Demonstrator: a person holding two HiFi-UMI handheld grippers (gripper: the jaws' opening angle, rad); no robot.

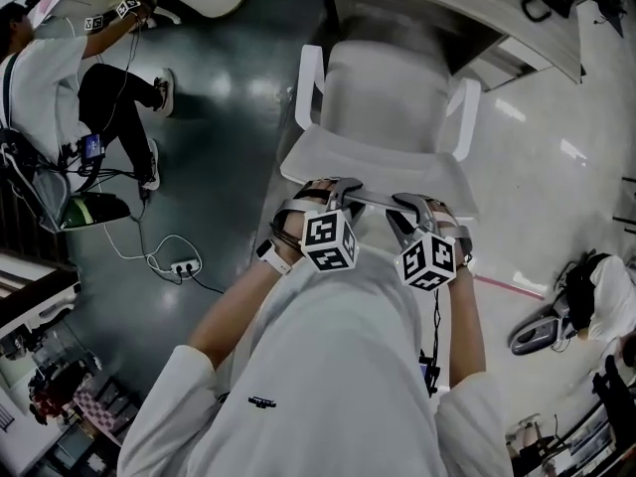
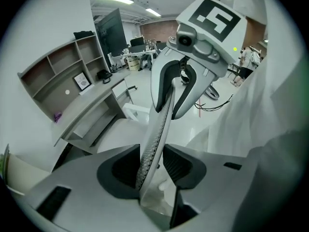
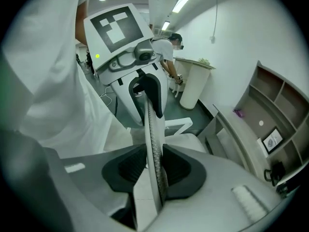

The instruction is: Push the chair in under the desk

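Chair [image 1: 383,92], white with two armrests [image 1: 308,87], stands on the dark floor [image 1: 229,167] straight ahead of the person, its seat facing the grey tabletop [image 1: 467,8] and its front edge lying right at the tabletop's rim. The backrest [image 1: 378,167] is the part nearest the person. The left claw [image 2: 152,166] is clamped on the backrest's mesh-covered top edge, which runs up between its dark pads. The right claw [image 3: 154,170] grips the same top edge just beside it, pads tight on both sides. A power strip [image 1: 184,266] with a white cable lies on the floor, well apart to the left
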